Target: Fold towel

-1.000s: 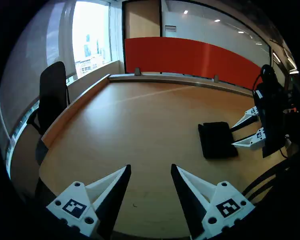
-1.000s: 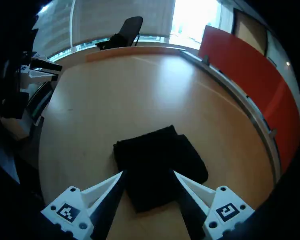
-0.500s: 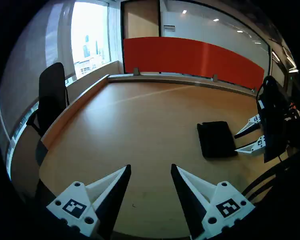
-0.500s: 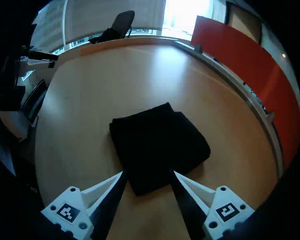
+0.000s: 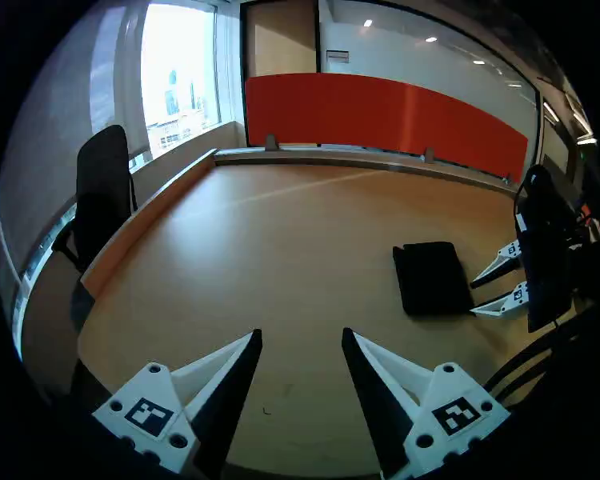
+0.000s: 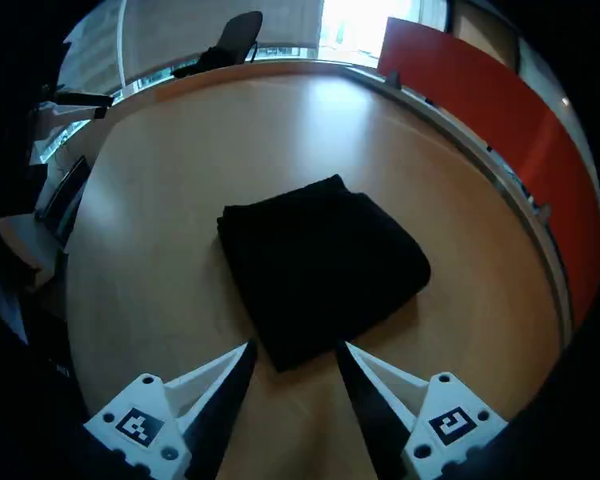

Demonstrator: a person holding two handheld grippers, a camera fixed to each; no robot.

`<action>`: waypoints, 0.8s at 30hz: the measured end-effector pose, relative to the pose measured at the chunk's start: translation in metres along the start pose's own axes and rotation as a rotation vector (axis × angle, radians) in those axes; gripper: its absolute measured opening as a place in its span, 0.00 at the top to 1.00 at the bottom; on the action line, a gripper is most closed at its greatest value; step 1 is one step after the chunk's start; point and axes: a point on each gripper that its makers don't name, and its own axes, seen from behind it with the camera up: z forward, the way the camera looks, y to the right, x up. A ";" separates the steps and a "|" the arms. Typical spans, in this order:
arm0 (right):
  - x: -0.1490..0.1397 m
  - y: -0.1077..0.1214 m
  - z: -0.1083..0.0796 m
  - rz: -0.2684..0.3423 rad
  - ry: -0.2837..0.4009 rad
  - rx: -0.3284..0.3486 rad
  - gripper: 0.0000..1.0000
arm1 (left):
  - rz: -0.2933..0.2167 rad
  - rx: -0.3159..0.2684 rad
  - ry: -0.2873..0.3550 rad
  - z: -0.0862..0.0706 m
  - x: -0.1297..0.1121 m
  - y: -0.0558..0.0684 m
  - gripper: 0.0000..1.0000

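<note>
In the left gripper view, a dark office chair (image 5: 104, 192) stands at the left edge, outside the curved rim of the wooden tabletop (image 5: 284, 224). A bright window (image 5: 180, 84) sits in the upper left, and to its right a long red panel (image 5: 380, 112) runs along the far side of the room. The black towel (image 5: 432, 278) lies flat as a folded rectangle at centre right of that frame, alone on the bare wood. Your left hand-held gripper (image 5: 300, 334) is at the bottom centre over open tabletop, well apart from the towel; its fingers are spread to a moderate gap and grip nothing. Your right hand-held gripper (image 5: 476, 298) is at the far right, just beside the towel's right edge. In the right gripper view its fingers are parted about as wide, with the towel's near corner in the gap between the tips and neither finger pressing on the cloth.
</note>
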 end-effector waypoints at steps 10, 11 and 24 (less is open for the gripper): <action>-0.012 -0.005 0.001 0.009 -0.025 0.006 0.47 | 0.002 -0.005 -0.003 0.001 -0.001 0.001 0.27; -0.013 -0.005 0.001 0.012 -0.025 0.005 0.49 | 0.002 -0.005 -0.003 0.001 -0.001 0.001 0.27; -0.014 -0.006 0.005 0.056 -0.020 0.008 0.74 | 0.006 -0.006 -0.001 0.002 0.000 0.000 0.27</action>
